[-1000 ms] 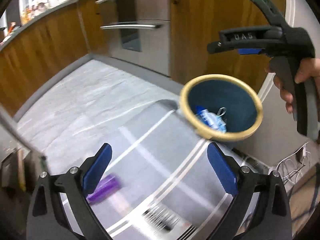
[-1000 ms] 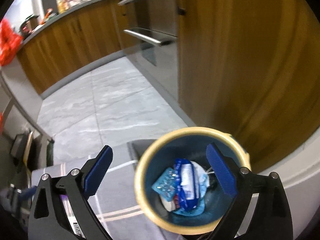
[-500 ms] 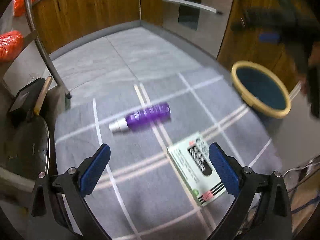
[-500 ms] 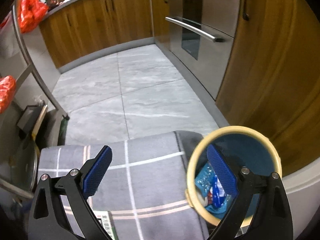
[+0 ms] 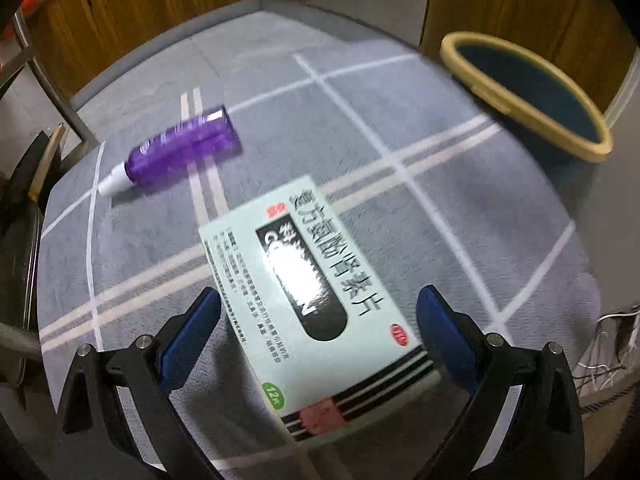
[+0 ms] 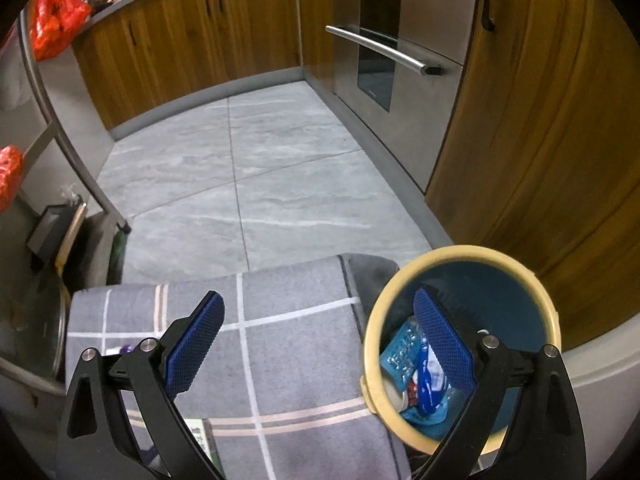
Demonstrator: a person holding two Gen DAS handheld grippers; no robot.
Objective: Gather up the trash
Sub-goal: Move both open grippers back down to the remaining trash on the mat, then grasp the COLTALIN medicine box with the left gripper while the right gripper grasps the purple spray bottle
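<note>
A pale green medicine box (image 5: 312,300) lies flat on the grey checked rug (image 5: 460,216), and my left gripper (image 5: 318,332) hangs open just above it, one finger on each side of its near end. A purple spray bottle (image 5: 182,146) with a white cap lies on its side further back left. The blue bin with a cream rim (image 5: 528,92) stands at the rug's right edge. In the right wrist view the bin (image 6: 460,324) holds blue wrappers and a blister pack (image 6: 404,354). My right gripper (image 6: 320,340) is open and empty above the rug beside the bin.
Wooden cabinets (image 6: 192,36) and a steel oven front (image 6: 384,52) line the far and right sides of the grey tiled floor (image 6: 260,176). A metal rack leg (image 6: 72,140) with orange bags (image 6: 52,12) stands left. Loose cables (image 5: 608,344) lie right of the rug.
My left gripper swung from the bin to the rug and dropped close over the medicine box. The right gripper drew back left from over the bin.
</note>
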